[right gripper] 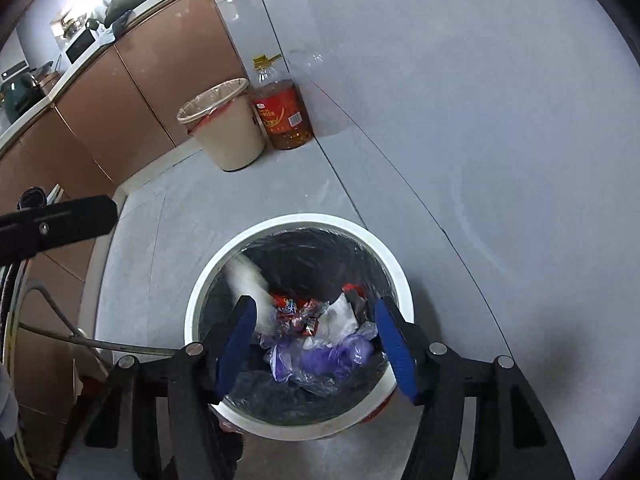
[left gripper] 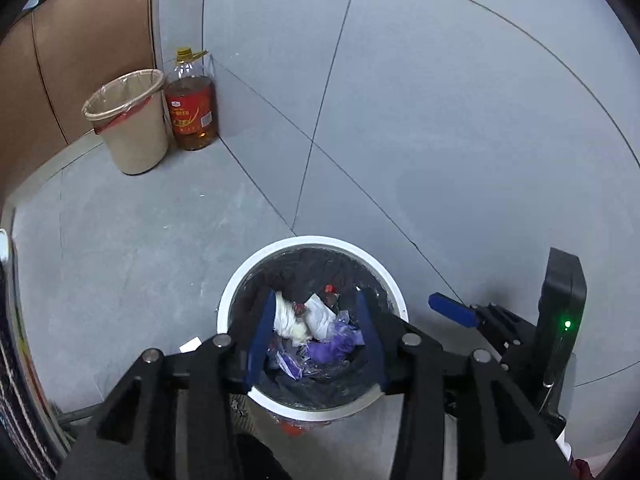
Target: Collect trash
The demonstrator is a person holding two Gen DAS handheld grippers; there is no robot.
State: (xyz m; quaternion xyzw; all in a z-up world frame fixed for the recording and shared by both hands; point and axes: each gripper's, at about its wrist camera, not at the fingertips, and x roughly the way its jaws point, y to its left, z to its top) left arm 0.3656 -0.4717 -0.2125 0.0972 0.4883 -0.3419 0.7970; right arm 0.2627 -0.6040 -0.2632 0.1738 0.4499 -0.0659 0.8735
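A white round trash bin [left gripper: 240, 276] with a black liner stands on the grey floor; it also shows in the right wrist view [right gripper: 280, 224]. It holds crumpled white paper [left gripper: 320, 316], purple plastic [left gripper: 332, 348] and red wrappers [right gripper: 292, 308]. My left gripper [left gripper: 316, 332] is open and empty, hovering over the bin mouth. My right gripper [right gripper: 316, 344] is open and empty over the same bin; a blurred white piece [right gripper: 248, 276] is in the air inside the bin by its left finger. The right gripper's blue fingertip [left gripper: 452, 310] shows in the left wrist view.
A beige bin [left gripper: 132, 120] with a clear liner and a large oil bottle [left gripper: 192, 108] stand in the corner, also in the right wrist view as the beige bin [right gripper: 224, 124] and the bottle [right gripper: 284, 112]. Brown cabinets [right gripper: 120, 92] line the left. A small white scrap [left gripper: 190, 345] lies on the floor.
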